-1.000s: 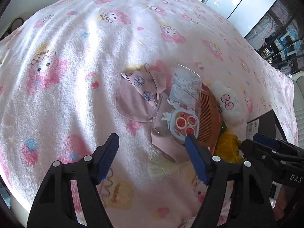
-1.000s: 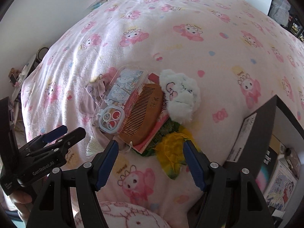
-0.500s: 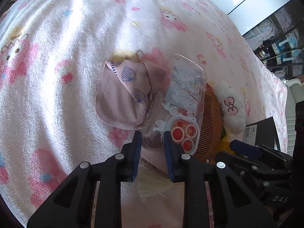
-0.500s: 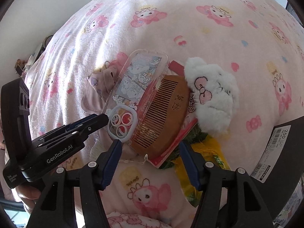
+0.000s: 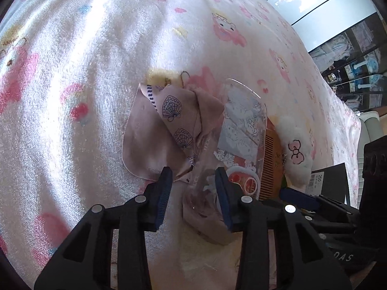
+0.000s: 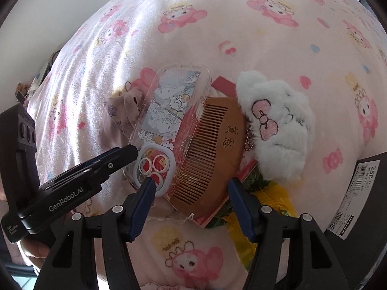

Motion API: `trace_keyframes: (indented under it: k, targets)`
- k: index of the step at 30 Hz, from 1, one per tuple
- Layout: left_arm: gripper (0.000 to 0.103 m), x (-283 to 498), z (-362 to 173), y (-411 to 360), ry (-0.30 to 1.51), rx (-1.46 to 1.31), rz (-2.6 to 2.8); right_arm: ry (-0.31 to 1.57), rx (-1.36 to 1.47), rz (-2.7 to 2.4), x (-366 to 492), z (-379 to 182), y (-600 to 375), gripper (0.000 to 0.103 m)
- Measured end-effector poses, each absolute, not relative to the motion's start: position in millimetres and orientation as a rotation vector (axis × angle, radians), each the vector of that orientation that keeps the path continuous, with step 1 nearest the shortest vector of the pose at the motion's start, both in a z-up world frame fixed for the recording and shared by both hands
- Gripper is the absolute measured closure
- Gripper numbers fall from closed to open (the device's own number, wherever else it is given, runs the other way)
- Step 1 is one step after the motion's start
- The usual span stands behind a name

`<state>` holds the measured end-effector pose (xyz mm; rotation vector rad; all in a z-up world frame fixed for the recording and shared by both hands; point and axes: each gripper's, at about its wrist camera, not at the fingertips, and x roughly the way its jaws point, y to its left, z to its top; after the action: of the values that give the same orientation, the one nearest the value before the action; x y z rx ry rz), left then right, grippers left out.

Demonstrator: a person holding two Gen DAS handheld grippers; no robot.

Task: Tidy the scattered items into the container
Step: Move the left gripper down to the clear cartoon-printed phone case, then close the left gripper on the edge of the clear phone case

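Wooden comb [image 6: 212,149] lies lengthwise between my right gripper's [image 6: 191,188] spread jaws on the pink blanket [image 6: 241,36], while my left gripper [image 5: 193,181], half-closed and pinching nothing, straddles the clear case's [image 5: 241,120] near corner

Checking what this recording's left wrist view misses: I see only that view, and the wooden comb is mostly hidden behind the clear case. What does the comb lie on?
Observer: In the right wrist view, the wooden comb lies on a red packet that sticks out beyond it.
Operator: Anything beneath the packet?
Observer: A yellow and green item shows under its near corner.
Operator: And the right gripper?
Observer: The right gripper is open. Its jaws have just narrowed slightly and straddle the comb's near end without visibly touching it.
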<state>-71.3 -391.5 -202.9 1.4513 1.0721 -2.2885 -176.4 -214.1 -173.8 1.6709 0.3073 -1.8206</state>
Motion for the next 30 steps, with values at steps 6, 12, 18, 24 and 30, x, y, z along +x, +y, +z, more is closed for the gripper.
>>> trace_keyframes:
  k: [6,12,18,24,30]
  targets:
    - [0.086,-62.1,-192.8,-377.0,1.095,1.528,-2.319,0.22,1.695,-1.818,-177.4,-172.9,-199.8,0.043]
    - [0.086,-49.5,-180.1,-350.3,1.048,1.588,-2.393,0.186,1.623,-1.851,-158.6,-146.8,-185.7,0.043]
    - [0.071,-57.4,-197.9,-372.0,1.151,1.525,-2.321,0.22,1.661,-1.837,-156.7,-149.6,-177.9,0.043]
    - [0.084,-66.4,-198.3,-361.2,1.135,1.537,-2.344,0.157,1.728,-1.781,-152.1,-161.8,-169.6,0.043]
    - [0.085,-55.0,-191.0,-340.4,1.11,1.608,-2.383,0.132,1.712,-1.817,-141.8,-156.6,-162.2,0.043]
